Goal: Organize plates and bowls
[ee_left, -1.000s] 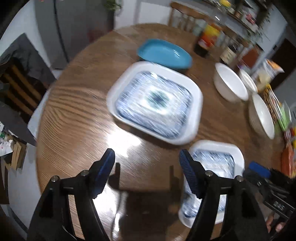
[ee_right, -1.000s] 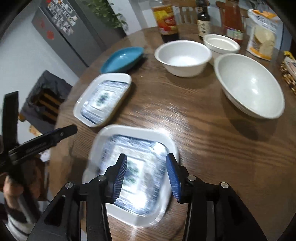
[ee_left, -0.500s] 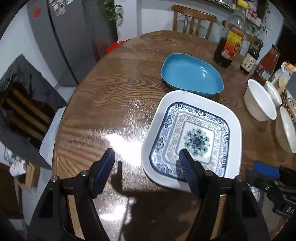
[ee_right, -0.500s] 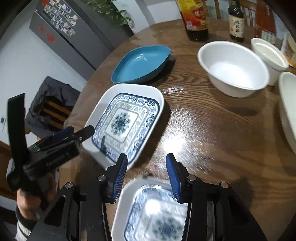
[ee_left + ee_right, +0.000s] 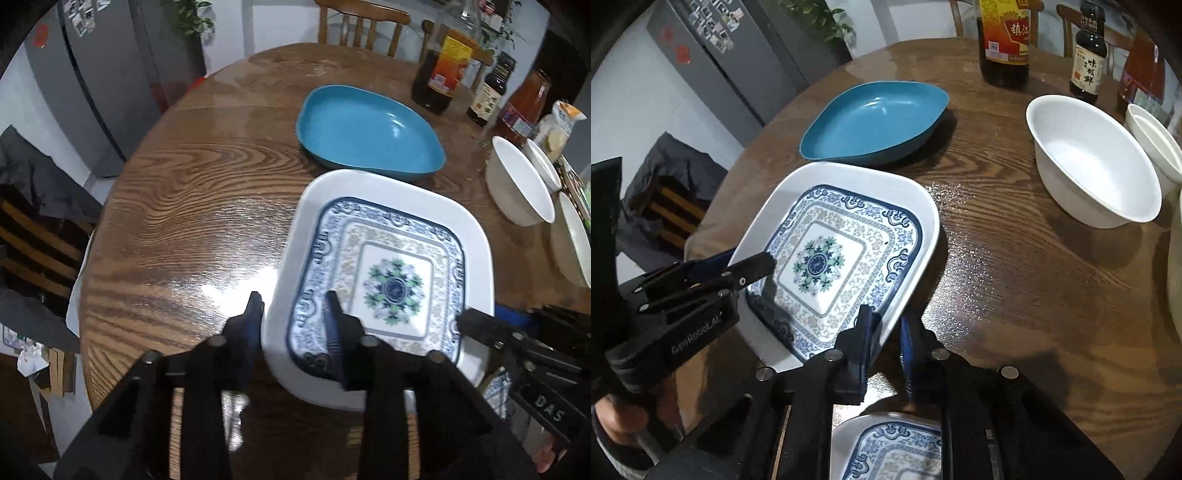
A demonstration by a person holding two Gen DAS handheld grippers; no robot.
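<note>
Two hand-held grippers take hold of the large patterned plate (image 5: 395, 280) on the round wooden bench (image 5: 192, 206). The left hand-held gripper (image 5: 293, 317) straddles the plate's near-left rim, one finger outside the rim and one over the blue border, the jaws drawn in close around it; whether they already pinch it firmly cannot be told. The right hand-held gripper (image 5: 884, 332) does likewise at the near-right rim, its jaws narrowed on the edge. In the right wrist view the plate (image 5: 834, 254) appears tilted, its near side raised off the bench, though this is a judgement from the shadow beneath it. A smaller patterned plate (image 5: 894, 446) of the same design lies below the right hand-held gripper, at the near edge of the bench. A blue dish (image 5: 365, 129) sits just beyond the large plate, and white bowls (image 5: 1097, 162) stand well apart to the right, beside sauce bottles (image 5: 1004, 40)

Step in hand: grasping the large plate for stacking. The next move probably calls for a level two-sided lift, kept clear of the blue dish, then a placement that nests plates by size
</note>
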